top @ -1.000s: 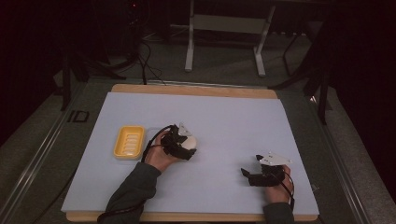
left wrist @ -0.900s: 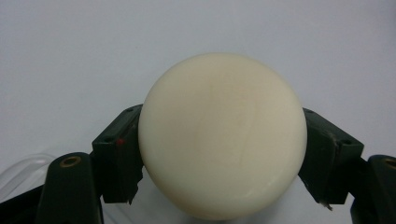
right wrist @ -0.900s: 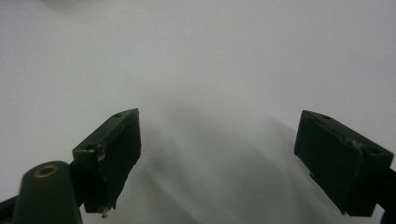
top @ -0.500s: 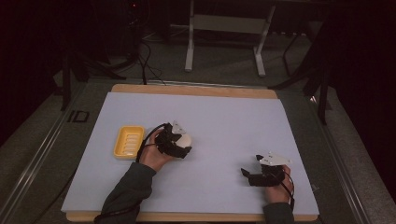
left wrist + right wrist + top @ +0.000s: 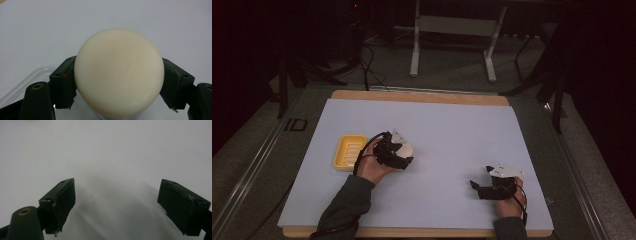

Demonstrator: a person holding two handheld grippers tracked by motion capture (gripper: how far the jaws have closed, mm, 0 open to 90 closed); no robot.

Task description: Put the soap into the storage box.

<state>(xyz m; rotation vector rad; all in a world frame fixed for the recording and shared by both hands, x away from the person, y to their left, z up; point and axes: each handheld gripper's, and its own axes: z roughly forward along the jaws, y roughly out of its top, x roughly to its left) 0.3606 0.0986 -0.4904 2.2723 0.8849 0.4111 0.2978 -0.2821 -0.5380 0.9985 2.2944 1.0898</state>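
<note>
Soap-like, the cream-white rounded oval bar [image 5: 119, 72] is the piece being handled, and it sits clamped between the two black jaws of the left gripper [image 5: 398, 152], above the left half of the table. Going by size, the wooden-edged table [image 5: 422, 96] comes first, almost wholly covered by a pale lavender-white sheet [image 5: 452, 130]. Next is the yellow ribbed plastic tray [image 5: 350, 151], lying flat on the sheet just to the left of the left gripper, apart from the bar. Then come the person's grey-sleeved left forearm [image 5: 343, 205] and the left hand [image 5: 373, 169], reaching in from the near edge. The left gripper's pads press on both sides of the bar, which bulges above and in front of them in the left gripper view. The right gripper [image 5: 484, 189] rests low over the sheet near the table's right front corner, well apart from the bar; its jaws stand wide apart with nothing between them.
</note>
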